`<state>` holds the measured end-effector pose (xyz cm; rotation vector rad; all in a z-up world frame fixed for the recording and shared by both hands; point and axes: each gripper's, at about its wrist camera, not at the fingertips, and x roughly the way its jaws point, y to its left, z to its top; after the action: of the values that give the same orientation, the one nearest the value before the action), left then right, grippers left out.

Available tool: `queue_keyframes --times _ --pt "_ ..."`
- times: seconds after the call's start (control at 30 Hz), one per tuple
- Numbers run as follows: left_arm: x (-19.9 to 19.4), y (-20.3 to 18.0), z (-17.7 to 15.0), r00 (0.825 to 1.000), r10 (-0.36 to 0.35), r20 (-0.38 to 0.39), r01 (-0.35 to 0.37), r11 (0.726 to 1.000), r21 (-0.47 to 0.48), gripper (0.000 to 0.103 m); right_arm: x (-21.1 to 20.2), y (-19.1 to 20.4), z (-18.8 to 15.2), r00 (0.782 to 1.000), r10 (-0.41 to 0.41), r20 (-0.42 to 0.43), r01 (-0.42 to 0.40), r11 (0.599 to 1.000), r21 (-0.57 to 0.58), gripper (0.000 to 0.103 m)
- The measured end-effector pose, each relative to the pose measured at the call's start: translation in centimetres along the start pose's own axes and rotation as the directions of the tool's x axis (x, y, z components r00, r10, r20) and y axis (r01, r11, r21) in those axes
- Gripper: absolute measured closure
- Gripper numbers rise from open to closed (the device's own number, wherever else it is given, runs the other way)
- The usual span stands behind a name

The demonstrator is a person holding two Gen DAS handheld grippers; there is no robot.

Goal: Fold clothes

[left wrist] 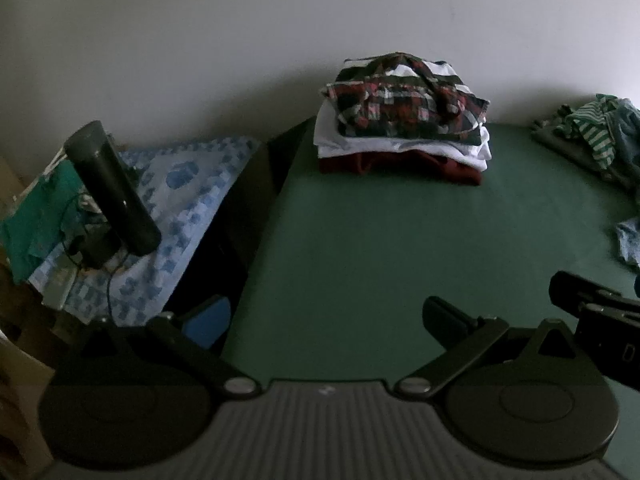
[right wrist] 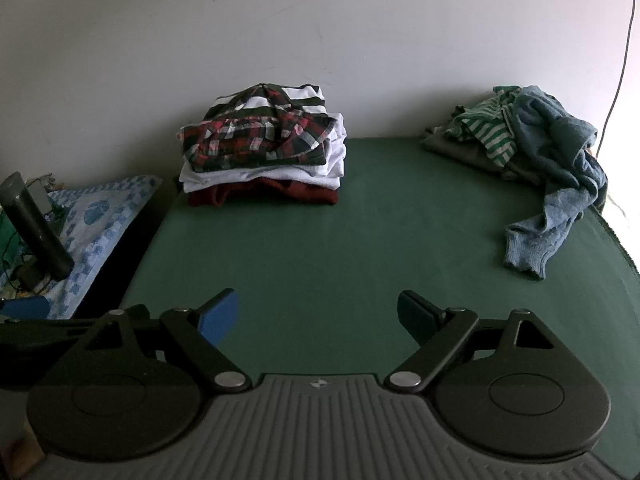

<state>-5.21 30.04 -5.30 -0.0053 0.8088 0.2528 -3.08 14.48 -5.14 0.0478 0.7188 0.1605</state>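
Clothes (right wrist: pixel 552 152) lie partly cut off in left view; both claws (left wrist: pixel 326 320) (right wrist: pixel 318 316) gape apart, empty.

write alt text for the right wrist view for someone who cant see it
An open right gripper hovers empty over a green table. At the far edge against a white wall sits a neat stack of folded clothes topped by a plaid shirt; far right lies an unfolded pile with a blue sweater.
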Motion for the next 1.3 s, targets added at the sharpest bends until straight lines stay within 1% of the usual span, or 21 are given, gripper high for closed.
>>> queue_keyframes --times 0.53,0.7,1.3 --pt "0.07 0.10 -0.08 1.000 -0.001 0.012 0.001 1.000 -0.013 0.001 0.15 0.06 -0.09 1.000 0.002 -0.003 -0.002 1.000 0.004 0.014" --pt "0.27 0.53 -0.07 1.000 -0.028 0.000 0.028 0.999 -0.038 0.001 0.13 0.09 -0.06 1.000 0.001 0.000 -0.001 1.000 0.002 0.014" --pt "0.54 0.56 -0.15 1.000 -0.027 -0.014 0.027 0.999 -0.039 0.001 0.05 0.36 -0.23 1.000 -0.010 0.008 0.010 1.000 -0.012 0.014"
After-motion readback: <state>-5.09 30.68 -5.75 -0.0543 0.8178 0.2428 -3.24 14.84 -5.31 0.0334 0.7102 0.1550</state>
